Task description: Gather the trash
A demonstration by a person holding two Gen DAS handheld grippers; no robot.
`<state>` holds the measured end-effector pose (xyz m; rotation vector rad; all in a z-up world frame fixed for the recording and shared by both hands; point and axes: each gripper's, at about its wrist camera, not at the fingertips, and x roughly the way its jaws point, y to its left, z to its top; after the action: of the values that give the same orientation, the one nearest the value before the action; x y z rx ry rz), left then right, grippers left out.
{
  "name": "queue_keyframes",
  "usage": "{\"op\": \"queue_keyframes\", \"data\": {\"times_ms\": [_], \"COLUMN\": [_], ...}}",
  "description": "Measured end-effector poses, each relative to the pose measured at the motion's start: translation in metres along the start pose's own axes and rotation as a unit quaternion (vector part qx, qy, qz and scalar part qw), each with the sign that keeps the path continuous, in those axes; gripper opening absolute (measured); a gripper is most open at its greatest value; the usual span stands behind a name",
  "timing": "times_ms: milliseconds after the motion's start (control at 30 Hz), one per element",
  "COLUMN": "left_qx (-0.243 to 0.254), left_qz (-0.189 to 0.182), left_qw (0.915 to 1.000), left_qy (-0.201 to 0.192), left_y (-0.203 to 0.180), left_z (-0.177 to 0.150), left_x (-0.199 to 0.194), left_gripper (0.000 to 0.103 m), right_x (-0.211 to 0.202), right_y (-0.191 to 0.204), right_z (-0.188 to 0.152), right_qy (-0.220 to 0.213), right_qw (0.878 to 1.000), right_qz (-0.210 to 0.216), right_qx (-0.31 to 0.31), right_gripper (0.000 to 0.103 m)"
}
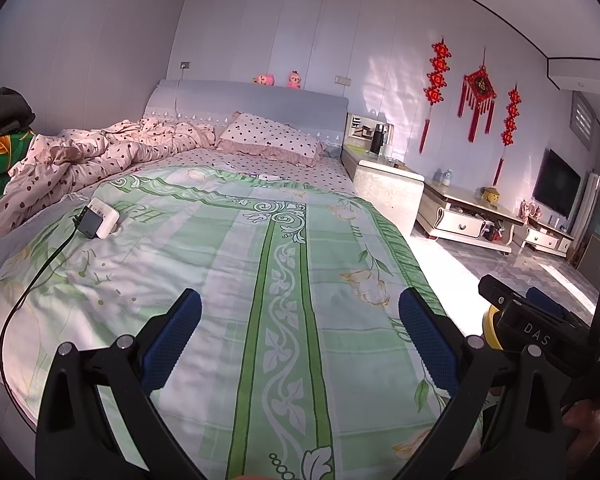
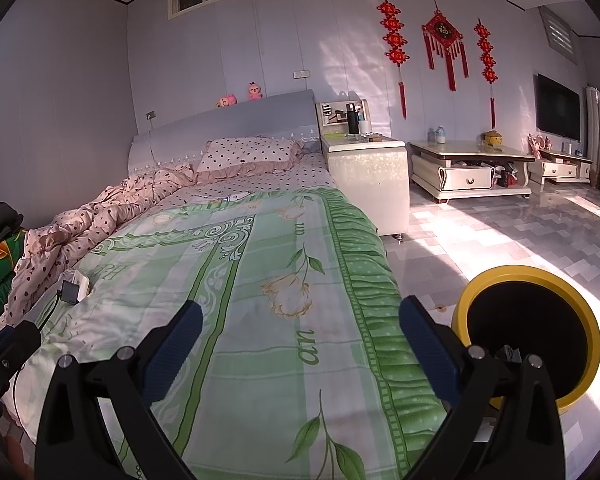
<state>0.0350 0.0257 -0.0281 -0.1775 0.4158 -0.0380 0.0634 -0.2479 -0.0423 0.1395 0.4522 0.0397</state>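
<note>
1. Blue ribbed pads line both fingers of the left gripper (image 1: pixel 300 344), which is held wide apart with nothing between the pads; only the green floral bedspread (image 1: pixel 260 248) is seen in the gap, lower centre of the left wrist view.
2. Blue pads are likewise seen on the right gripper (image 2: pixel 300 344), spread wide and empty, at the lower centre of the right wrist view, above the bedspread's frilled edge.
3. A yellow bin (image 2: pixel 528 332) with a dark interior is located on the tiled floor (image 2: pixel 500 220) at the lower right of the right wrist view, just beside the bed and partly behind the right finger. Small pale scraps appear to lie inside it; their nature cannot be told.
4. A small white box (image 1: pixel 106 216) and a dark device with a black cable (image 1: pixel 32 280) rest on the bedspread at the centre left of the left wrist view. Whether either counts as trash cannot be told.
5. No clear piece of trash is identified on the bedspread or on the visible floor.
6. Step in hand, as judged: searching for the next item, or a pause after a drop at the bin.
7. Next move, as judged: an item must be located, one gripper lowered over it with fingers astride, closed, and then carried to the bin.
</note>
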Motion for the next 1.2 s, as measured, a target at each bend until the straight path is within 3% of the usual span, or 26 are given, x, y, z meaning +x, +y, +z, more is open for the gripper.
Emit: {"op": "queue_keyframes", "data": {"times_ms": [1200], "left_qx": [-0.001], "left_qz": [-0.01], "left_qw": [0.9999], "left_qy": [0.006], "left_y": [-0.0026], "left_z": [-0.0048], "left_x": [0.006], "left_gripper": [0.095], "right_x": [0.0023], "right_y": [-0.0022], "right_z": [-0.0052], "right_qy": [0.005], "right_qw": [1.0], "right_qz": [-0.002], "right_qx": [0.002], "right_gripper": [0.095]}}
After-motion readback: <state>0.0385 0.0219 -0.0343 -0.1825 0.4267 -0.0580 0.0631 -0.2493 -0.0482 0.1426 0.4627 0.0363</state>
